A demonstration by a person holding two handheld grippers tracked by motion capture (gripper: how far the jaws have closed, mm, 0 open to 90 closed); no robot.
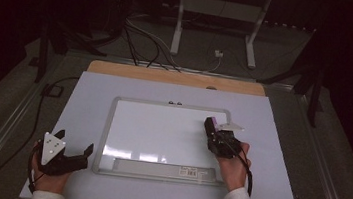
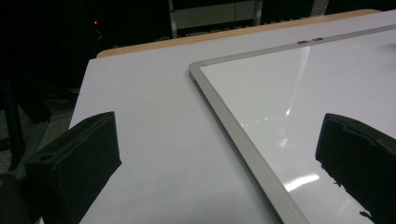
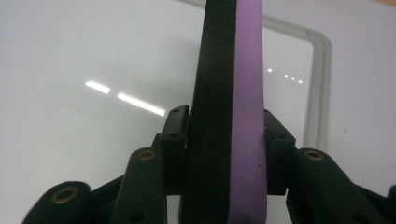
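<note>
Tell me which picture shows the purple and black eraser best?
The right gripper view: the eraser stands close up, clamped in the right tool. The high view shows it tiny over the whiteboard.

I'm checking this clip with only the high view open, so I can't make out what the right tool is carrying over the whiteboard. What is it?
Observer: The right tool is shut on an eraser, a purple body with a black felt layer.
Operator: Which way is the eraser turned?
Observer: It stands on edge between the jaws, felt on one side, purple on the other, above the whiteboard.
Operator: And the left tool, is it holding anything?
Observer: No. The left tool has its jaws wide apart with nothing between them; the whiteboard's metal frame runs across the gap.
</note>
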